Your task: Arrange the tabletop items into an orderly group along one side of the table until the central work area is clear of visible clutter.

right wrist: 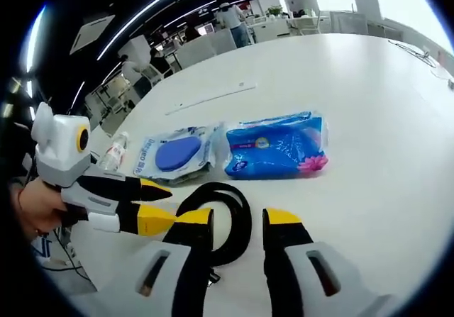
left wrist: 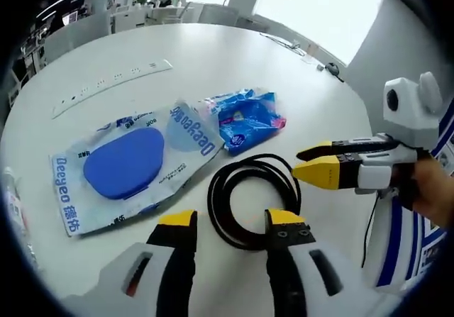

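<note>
A black cable coil (left wrist: 217, 205) lies on the white table (left wrist: 213, 54). Its near arc sits between the jaws of my open left gripper (left wrist: 230, 222), which hold nothing. My right gripper (left wrist: 301, 162) comes in from the right, its tips at the coil's right edge. In the right gripper view, that gripper (right wrist: 239, 219) is open over the coil (right wrist: 243, 207), and the left gripper (right wrist: 167, 203) reaches in from the left, open. Beyond the coil lie a blue tissue pack (left wrist: 246, 120) (right wrist: 277, 147) and a clear Deeyeo packet with a blue oval (left wrist: 128, 164) (right wrist: 174, 154).
A long white power strip (left wrist: 113, 83) (right wrist: 213, 97) lies farther back on the table. A small bottle (right wrist: 113, 150) stands left of the packet. A hand (left wrist: 434, 189) holds the right gripper. Desks and chairs stand beyond the table.
</note>
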`<action>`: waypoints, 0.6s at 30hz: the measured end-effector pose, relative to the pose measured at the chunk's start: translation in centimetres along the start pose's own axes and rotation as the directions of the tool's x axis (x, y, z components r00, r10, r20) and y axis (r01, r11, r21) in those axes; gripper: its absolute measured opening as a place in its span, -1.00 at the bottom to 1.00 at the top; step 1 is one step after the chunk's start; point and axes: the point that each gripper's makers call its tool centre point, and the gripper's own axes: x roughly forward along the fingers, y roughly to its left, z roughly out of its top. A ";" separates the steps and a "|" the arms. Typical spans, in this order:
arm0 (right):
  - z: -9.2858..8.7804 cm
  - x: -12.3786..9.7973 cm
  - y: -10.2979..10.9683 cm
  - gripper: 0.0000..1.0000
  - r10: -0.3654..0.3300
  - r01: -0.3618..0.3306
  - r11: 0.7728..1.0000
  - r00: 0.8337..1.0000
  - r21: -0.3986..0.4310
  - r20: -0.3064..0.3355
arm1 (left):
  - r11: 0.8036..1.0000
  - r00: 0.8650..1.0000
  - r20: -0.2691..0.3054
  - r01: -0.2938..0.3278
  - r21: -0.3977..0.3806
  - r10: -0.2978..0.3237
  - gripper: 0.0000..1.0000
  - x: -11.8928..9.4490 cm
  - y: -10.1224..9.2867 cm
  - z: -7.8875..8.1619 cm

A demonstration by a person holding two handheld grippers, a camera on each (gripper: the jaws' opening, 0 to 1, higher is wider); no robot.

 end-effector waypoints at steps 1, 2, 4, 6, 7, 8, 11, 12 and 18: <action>0.1 -0.1 0.1 -0.45 0.004 -0.004 1.000 1.000 -0.002 0.002 | 1.000 1.000 0.004 0.001 0.002 -0.001 -0.22 -0.2 -0.1 0.1; 0.2 -0.3 0.2 -0.43 0.008 -0.008 1.000 1.000 -0.002 0.004 | 1.000 1.000 0.007 0.004 0.004 -0.004 -0.20 -0.4 -0.2 0.2; 0.2 -0.5 0.4 -0.41 0.013 -0.013 1.000 1.000 -0.009 0.005 | 1.000 1.000 0.011 0.011 0.003 -0.011 -0.14 -0.6 -0.3 0.3; 0.4 -0.8 0.6 -0.38 0.017 -0.016 1.000 1.000 -0.015 0.009 | 1.000 1.000 0.017 0.013 0.003 -0.013 -0.10 -0.9 -0.4 0.4; 0.5 -1.0 0.7 -0.37 0.021 -0.021 1.000 1.000 -0.014 0.013 | 1.000 1.000 0.022 0.016 0.002 -0.016 -0.06 -1.1 -0.5 0.5; 0.6 -1.2 0.8 -0.35 0.026 -0.026 1.000 1.000 -0.014 0.016 | 1.000 0.999 0.025 0.022 -0.002 -0.022 -0.03 -1.3 -0.7 0.6; 0.9 -1.6 1.2 -0.30 0.037 -0.037 0.999 0.999 -0.025 0.021 | 1.000 0.999 0.040 0.031 -0.005 -0.031 0.05 -1.9 -0.9 0.9; 1.1 -1.8 1.4 -0.28 0.040 -0.040 0.999 0.999 -0.029 0.024 | 0.999 0.998 0.045 0.032 -0.002 -0.032 0.07 -2.1 -0.9 1.0; 1.5 -2.7 2.2 -0.20 0.059 -0.058 0.998 0.998 -0.040 0.032 | 0.999 0.996 0.076 0.041 -0.006 -0.040 0.21 -3.5 -1.3 1.4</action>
